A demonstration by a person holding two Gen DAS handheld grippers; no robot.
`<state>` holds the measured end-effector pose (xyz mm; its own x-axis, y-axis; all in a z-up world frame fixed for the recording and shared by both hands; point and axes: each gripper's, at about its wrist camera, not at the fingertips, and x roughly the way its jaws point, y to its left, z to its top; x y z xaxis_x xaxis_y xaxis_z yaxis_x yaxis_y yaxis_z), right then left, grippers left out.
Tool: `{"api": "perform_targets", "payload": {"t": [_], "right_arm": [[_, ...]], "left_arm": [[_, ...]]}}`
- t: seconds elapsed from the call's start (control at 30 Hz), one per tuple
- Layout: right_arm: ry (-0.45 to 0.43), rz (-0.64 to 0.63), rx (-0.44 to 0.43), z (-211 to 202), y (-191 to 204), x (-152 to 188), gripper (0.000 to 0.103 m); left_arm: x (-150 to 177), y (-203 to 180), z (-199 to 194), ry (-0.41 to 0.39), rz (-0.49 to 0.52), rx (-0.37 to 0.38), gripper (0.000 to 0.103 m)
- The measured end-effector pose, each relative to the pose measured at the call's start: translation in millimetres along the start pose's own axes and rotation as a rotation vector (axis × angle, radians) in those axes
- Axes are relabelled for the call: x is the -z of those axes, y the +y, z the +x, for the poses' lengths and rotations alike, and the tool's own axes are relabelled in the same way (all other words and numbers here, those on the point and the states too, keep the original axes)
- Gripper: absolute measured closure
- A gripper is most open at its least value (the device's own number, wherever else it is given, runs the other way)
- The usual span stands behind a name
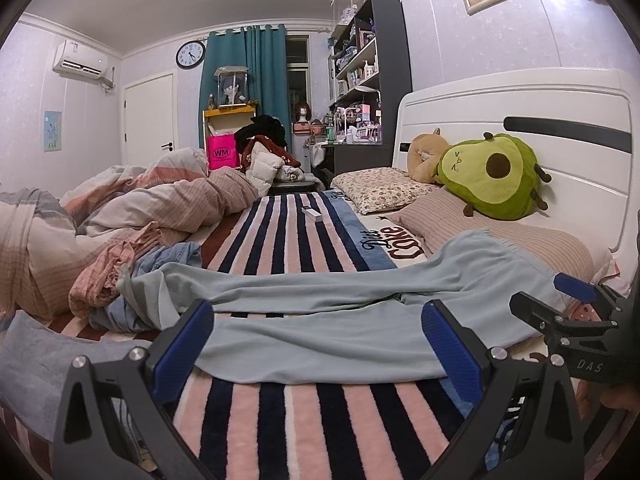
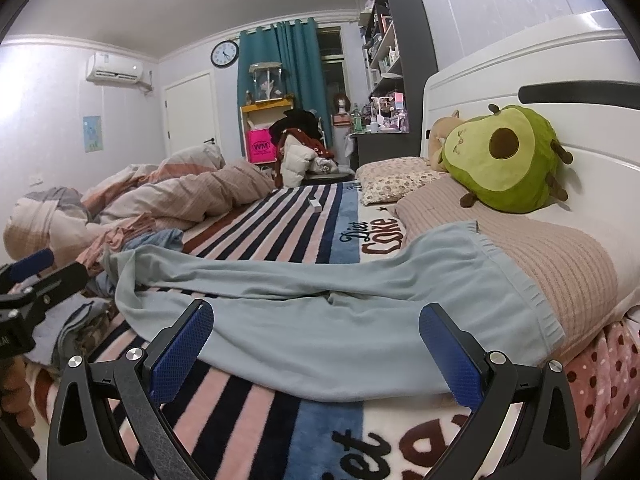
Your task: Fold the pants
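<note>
Both grippers, left and right, hover with jaws spread wide, empty, above the pants.

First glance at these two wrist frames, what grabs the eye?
The pale blue pants spread across the striped blanket, waistband toward the headboard, right in front of the open left gripper and open right gripper. Next, the green avocado plush leaning on the white headboard above a pink pillow. On the far side, a rumpled duvet is heaped beside crumpled clothes.
</note>
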<state>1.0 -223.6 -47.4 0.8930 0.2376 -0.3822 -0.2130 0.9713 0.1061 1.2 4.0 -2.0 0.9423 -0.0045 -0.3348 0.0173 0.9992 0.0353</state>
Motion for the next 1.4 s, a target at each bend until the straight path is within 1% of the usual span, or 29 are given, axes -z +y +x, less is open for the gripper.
{"api": "perform_targets", "payload": {"t": [0.17,0.3,0.53,1.23,1.4], "right_arm": [[0.004,0.005,0.013,0.4,-3.7,3.2,0.001],[0.002,0.015,0.018,-1.0,-7.0,5.5,0.0],[0.002,0.02,0.021,-2.0,-10.4,6.8,0.001],[0.003,0.02,0.023,-2.5,-14.9,8.9,0.0],[0.006,0.011,0.041,-2.4,-23.6,12.4,0.0]], "left_arm": [[0.0,0.9,-0.1,0.002,-0.001,0.001,0.001],[6.6,-12.2,1.9,0.004,0.003,0.004,0.001],[7.5,-19.2,1.7,0.003,0.009,0.008,0.001],[7.7,-21.3,1.6,0.003,0.008,0.009,0.001],[6.1,-23.8,2.0,0.006,0.007,0.014,0.001]]}}
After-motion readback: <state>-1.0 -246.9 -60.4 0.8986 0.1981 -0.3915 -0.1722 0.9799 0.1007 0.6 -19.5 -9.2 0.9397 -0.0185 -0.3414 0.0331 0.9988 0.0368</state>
